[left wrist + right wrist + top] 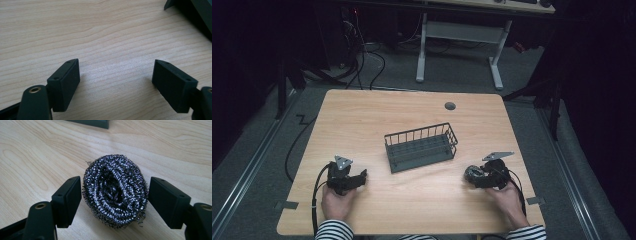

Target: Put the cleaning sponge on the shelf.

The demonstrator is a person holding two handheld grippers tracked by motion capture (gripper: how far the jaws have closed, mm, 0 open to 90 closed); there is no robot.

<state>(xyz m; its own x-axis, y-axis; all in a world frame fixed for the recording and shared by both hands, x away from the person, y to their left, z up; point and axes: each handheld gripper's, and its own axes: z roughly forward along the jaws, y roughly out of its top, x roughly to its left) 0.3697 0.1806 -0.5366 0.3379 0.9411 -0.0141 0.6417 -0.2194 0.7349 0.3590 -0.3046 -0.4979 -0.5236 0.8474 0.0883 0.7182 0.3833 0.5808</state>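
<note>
A round steel-wool scourer lies on the wooden table at the front right, seen small in the high view as the scourer. My right gripper is open, its jaws standing on either side of the scourer, close to it but not squeezing it. A dark wire basket stands in the middle of the table, and nothing shows inside it. At the front left, my left gripper rests low over the table. It is open with bare wood between its fingers.
A corner of the basket shows at the top right of the left gripper view, and its base edge at the top of the right gripper view. A grey cable hole sits near the table's far edge. Another desk's legs stand beyond.
</note>
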